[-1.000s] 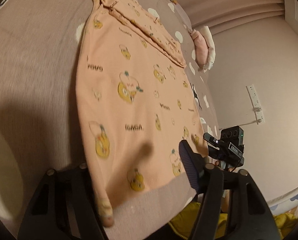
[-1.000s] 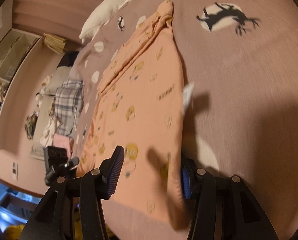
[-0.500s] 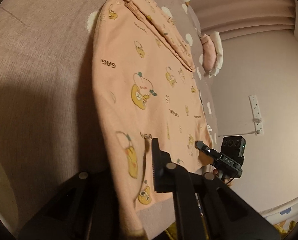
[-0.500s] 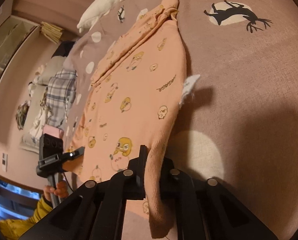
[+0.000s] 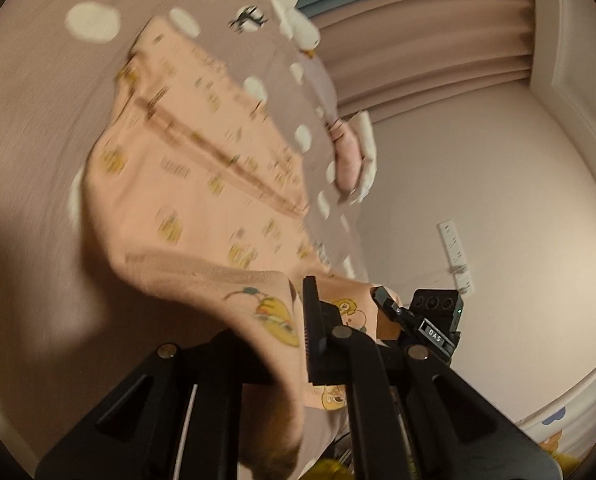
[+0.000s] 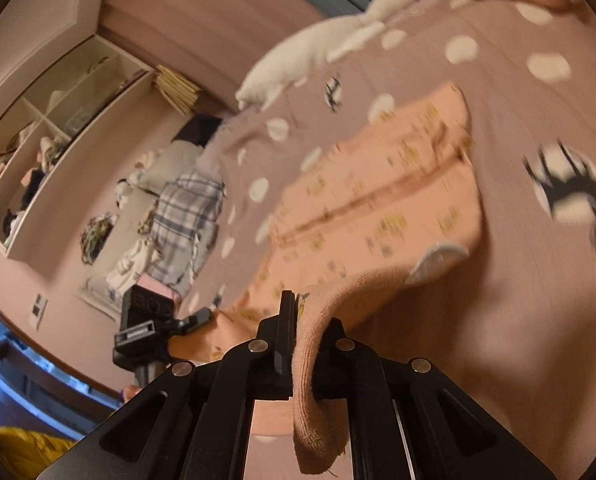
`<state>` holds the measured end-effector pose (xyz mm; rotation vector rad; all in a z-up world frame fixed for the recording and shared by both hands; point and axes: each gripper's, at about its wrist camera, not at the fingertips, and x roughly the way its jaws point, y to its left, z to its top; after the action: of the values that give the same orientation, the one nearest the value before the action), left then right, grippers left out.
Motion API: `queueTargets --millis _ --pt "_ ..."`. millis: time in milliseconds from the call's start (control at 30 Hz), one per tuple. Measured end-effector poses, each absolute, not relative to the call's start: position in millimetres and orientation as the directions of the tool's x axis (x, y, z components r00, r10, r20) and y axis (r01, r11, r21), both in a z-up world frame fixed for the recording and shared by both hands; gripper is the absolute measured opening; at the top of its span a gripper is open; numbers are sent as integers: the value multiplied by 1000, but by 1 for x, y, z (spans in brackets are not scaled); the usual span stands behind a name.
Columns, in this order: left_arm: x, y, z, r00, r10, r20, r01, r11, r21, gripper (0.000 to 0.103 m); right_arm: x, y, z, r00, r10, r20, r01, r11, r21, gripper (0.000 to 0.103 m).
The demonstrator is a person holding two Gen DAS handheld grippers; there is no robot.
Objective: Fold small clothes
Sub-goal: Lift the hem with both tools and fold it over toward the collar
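Note:
A peach sweater with yellow duck prints (image 5: pixel 201 184) lies on the mauve bedspread (image 5: pixel 29 128), its near hem lifted off the bed. My left gripper (image 5: pixel 298 344) is shut on one hem corner, which drapes over its fingers. My right gripper (image 6: pixel 306 344) is shut on the other hem corner; the ribbed edge (image 6: pixel 314 420) hangs down between its jaws. The sweater (image 6: pixel 382 208) is blurred in both views. Each gripper shows in the other's view, the right one (image 5: pixel 426 320) and the left one (image 6: pixel 145 324).
A white goose plush (image 6: pixel 318 48) lies at the head of the bed, and shows in the left wrist view (image 5: pixel 289 4). A pink pillow (image 5: pixel 350 152) sits at the bed's edge. A plaid cloth (image 6: pixel 185 216) and shelves (image 6: pixel 37 148) stand beyond. A wall socket (image 5: pixel 456 256) is on the right wall.
Both grippers have lifted the pinched hem off the bed and carried it toward the collar end. The sweater now bends up from the bedspread.

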<state>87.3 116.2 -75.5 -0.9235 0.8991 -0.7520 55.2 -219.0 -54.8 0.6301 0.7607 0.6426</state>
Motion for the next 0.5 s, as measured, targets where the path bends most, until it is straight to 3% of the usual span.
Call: queueTargets --millis 333,500 --pt "177 134 -40 545 -805 -233 192 390 -900 6 143 -217 -18 652 668 -357 -314 667 675 7" --pt "229 145 -43 590 -768 -248 158 411 -898 6 195 -221 -20 677 639 -365 -268 676 686 7"
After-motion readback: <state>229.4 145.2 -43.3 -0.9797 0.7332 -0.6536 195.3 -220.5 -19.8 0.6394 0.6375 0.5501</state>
